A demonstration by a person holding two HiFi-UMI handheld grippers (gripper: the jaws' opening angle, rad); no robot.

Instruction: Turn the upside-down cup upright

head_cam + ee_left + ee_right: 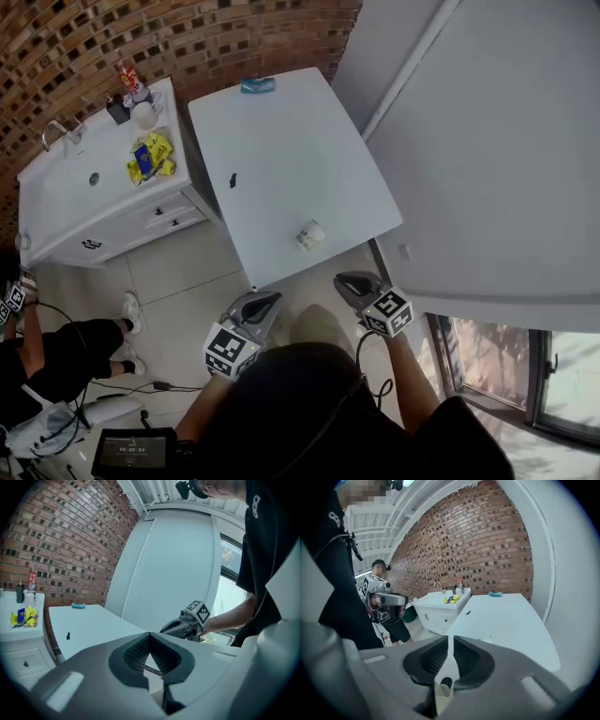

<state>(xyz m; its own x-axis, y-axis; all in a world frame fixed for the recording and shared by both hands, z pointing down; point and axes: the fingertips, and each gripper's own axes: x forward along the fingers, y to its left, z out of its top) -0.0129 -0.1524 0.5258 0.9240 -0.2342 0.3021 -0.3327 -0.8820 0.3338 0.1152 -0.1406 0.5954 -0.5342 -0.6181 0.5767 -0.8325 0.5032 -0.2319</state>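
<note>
A small white cup (310, 234) with a yellowish print stands near the front edge of the white table (281, 141). Both grippers hover over the floor just short of that edge. My left gripper (270, 302) is below and left of the cup, its tips touching and nothing between them. My right gripper (348, 280) is below and right of the cup, with a narrow slit between its jaws and nothing in it. In the right gripper view only a sliver of the cup (485, 638) shows past the jaws (450, 641). My left gripper's jaws (149, 635) hide the cup in the left gripper view.
A teal object (258, 85) lies at the table's far end and a small black item (232, 180) at mid table. Left of the table is a white sink cabinet (75, 197) with yellow packets, a mug and bottles. A person (56, 356) sits at lower left. A white wall runs along the right.
</note>
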